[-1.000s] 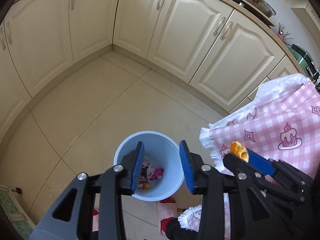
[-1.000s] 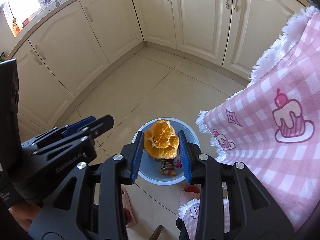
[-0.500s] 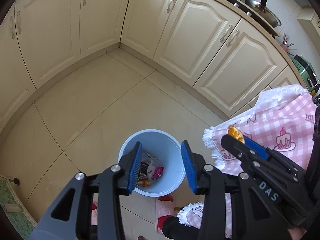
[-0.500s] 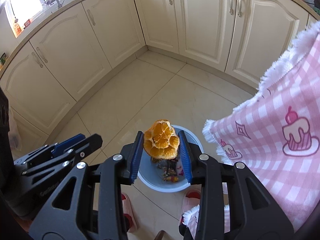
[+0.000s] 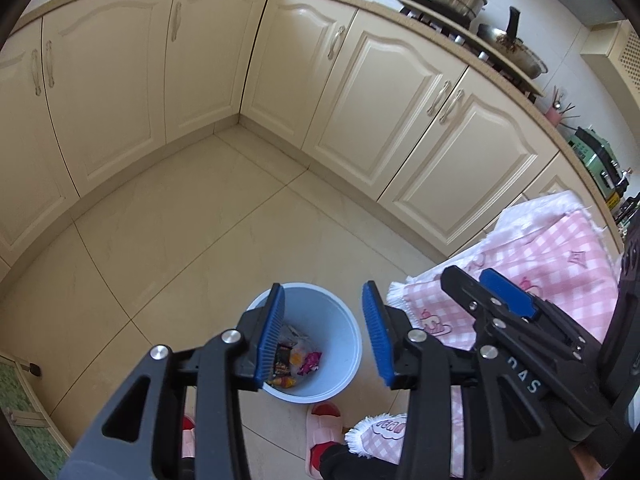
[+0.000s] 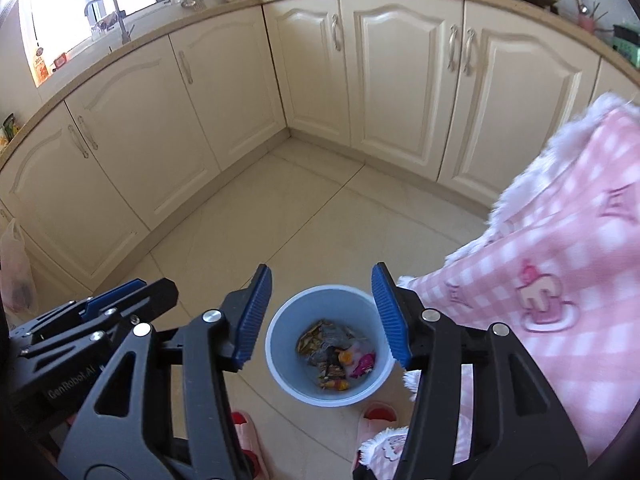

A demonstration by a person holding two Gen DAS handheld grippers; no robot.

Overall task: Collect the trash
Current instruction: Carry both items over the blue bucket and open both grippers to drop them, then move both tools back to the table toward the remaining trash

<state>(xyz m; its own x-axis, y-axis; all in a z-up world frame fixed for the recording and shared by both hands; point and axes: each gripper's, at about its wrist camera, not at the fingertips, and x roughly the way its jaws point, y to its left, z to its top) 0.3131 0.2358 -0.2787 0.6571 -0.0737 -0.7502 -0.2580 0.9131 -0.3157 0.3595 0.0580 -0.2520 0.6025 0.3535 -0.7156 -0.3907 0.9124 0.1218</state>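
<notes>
Gone from between the right tongs point(image 6: 322, 316) is the peeled-out orange rind that was clamped there a second ago; their blue pads now stand apart and are widening, with nothing between them but the view down to the pale blue bin point(image 6: 326, 350) on the kitchen floor point(image 6: 280, 220). Whether the rind has landed cannot be made out for certain in the right wrist view: the bin holds a jumble of wrappers point(image 6: 340, 354), among them a pink one and some orange-brown scraps, and the rind is not plainly distinguishable among them. Both tools sit higher above the bin than before, so it looks smaller in each view. Left tongs point(image 5: 324, 336) hover over the same bin, part open and empty, much as they were. A pink checked cloth point(image 6: 560, 280) hangs over the edge of the tabletop to the right, and the person's slippered feet point(image 6: 376, 420) stand just beside the bin's base. Judged from this, the drop is made and one piece of trash is accounted for; both hands appear free to go back for whatever rubbish is left.
</notes>
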